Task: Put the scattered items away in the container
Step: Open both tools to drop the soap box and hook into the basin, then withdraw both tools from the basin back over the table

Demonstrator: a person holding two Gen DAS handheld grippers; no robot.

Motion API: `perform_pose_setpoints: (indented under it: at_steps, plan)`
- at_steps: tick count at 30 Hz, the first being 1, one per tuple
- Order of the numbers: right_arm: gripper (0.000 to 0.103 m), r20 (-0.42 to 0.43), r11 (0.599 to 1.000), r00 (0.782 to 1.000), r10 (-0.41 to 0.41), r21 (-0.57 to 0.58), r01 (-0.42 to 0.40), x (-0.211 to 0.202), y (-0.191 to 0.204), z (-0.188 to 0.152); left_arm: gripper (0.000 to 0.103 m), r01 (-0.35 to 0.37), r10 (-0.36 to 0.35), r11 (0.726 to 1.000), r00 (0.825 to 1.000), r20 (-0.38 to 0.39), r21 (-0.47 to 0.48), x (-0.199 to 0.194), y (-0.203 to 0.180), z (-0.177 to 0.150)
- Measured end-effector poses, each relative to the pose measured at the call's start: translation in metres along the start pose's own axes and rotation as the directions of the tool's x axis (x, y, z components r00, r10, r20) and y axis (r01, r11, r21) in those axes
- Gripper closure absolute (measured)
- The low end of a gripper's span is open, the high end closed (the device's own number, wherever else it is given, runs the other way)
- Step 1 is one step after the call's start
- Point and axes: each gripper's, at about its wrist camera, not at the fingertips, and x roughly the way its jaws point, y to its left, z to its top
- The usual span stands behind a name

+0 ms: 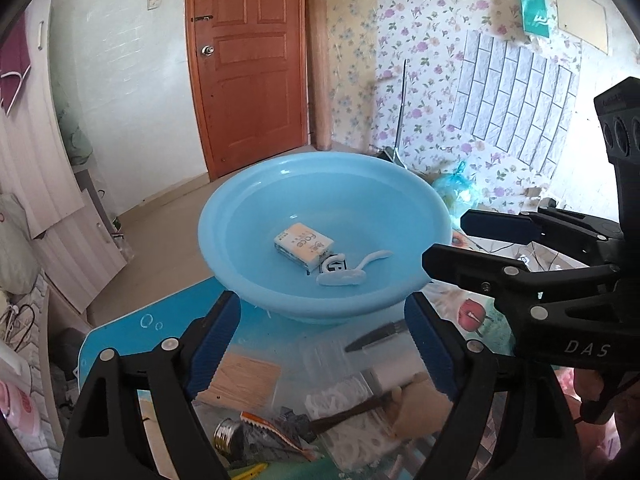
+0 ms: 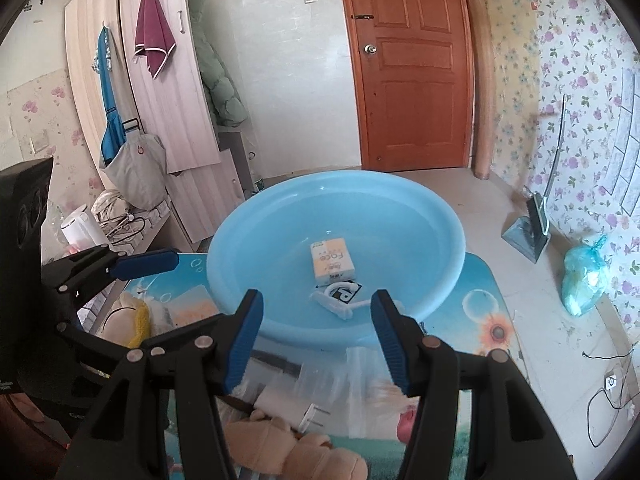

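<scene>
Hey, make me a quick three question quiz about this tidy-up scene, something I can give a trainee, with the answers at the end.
1. True or false: the blue basin already holds a tissue pack.
2. Multiple choice: the left gripper is A) shut on the light bulb, B) open and holding nothing, C) shut on the tissue pack.
3. Short answer: which item lies between the right gripper fingers and the tissue pack in the right wrist view?

Key
1. True.
2. B.
3. The white razor, lying in the basin.
</scene>
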Motion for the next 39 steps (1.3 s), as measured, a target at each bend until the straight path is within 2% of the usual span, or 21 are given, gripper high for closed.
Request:
perform_pose_setpoints:
  at_steps: [12, 28, 32, 39]
  plan:
    - [0.047, -0.008, 1.0, 1.0, -0.02, -0.018, 0.02, -0.015, 0.013, -0.009, 0.019, -0.02, 0.021, 0.997, 1.0, 0.01, -0.072, -0.026, 0.025, -0.023]
    - [0.047, -0.013, 0.999, 1.0, -0.023, 0.022, 0.023, -0.028, -0.001, -0.03, 0.019, -0.096, 0.087, 0.987, 0.993, -0.074, -0.129, -0.035, 0.044, -0.071]
    - [0.047, -0.025, 0.999, 0.999, -0.032, 0.02, 0.032, -0.028, -0.003, -0.04, 0.009, -0.126, 0.119, 0.983, 0.991, -0.062, -0.134, -0.047, 0.047, -0.082]
    - [0.047, -0.055, 0.998, 0.996, -0.063, -0.002, 0.063, -0.03, -0.004, -0.059, 0.007, -0.167, 0.16, 0.975, 0.985, -0.059, -0.149, -0.063, 0.057, -0.099]
